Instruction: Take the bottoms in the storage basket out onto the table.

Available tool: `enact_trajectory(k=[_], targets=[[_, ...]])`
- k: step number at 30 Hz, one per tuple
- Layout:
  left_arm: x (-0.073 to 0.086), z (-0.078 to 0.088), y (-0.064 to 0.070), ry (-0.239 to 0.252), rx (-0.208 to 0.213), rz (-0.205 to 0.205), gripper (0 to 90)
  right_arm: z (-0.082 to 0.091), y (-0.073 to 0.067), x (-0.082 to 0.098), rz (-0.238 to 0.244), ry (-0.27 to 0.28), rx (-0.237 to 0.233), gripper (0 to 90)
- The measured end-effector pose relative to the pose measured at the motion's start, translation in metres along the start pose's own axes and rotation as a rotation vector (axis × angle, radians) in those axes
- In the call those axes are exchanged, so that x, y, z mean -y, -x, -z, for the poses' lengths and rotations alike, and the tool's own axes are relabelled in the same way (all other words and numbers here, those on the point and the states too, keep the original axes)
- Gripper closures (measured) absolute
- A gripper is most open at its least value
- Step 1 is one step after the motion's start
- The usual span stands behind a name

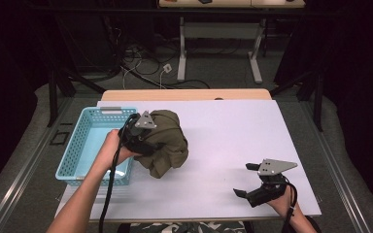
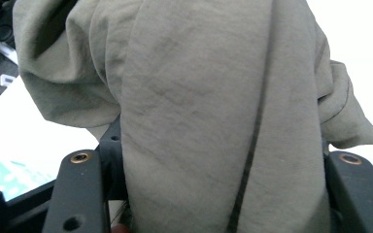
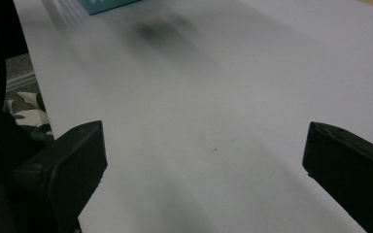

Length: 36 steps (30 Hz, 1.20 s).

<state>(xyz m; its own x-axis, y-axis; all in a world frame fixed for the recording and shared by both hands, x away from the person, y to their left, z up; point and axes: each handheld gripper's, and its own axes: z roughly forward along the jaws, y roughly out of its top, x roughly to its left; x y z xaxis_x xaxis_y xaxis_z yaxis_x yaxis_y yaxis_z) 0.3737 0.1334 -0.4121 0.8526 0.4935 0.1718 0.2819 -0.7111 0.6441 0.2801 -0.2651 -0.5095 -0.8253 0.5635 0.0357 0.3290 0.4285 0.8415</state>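
With the left gripper (image 1: 148, 138) clenched on the olive cloth (image 1: 167, 141), lift it clear before swinging, probably toward the blue basket (image 1: 85, 150), right gripper (image 1: 246, 180) released

The left forearm (image 1: 80, 201) reaches in from the bottom edge and slants up and to the right, its hand (image 1: 112, 149) wrapped around the left gripper (image 1: 148, 141), whose jaws are clamped tight. The right hand (image 1: 282, 201) sits low at the near right corner, holding the right gripper (image 1: 246, 179) with jaws spread wide, pointing left.
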Motion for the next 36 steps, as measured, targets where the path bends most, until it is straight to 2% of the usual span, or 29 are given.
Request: enact_trajectory(k=[18, 36], targets=[[-0.01, -0.008, -0.001, -0.032, 0.007, -0.024, 37.8, -0.001, 0.001, 0.0, -0.001, -0.006, -0.004, 2.1], [-0.03, -0.027, 0.006, -0.061, 0.047, -0.074, 37.8, -0.001, 0.001, 0.0, -0.001, -0.009, -0.003, 2.1]])
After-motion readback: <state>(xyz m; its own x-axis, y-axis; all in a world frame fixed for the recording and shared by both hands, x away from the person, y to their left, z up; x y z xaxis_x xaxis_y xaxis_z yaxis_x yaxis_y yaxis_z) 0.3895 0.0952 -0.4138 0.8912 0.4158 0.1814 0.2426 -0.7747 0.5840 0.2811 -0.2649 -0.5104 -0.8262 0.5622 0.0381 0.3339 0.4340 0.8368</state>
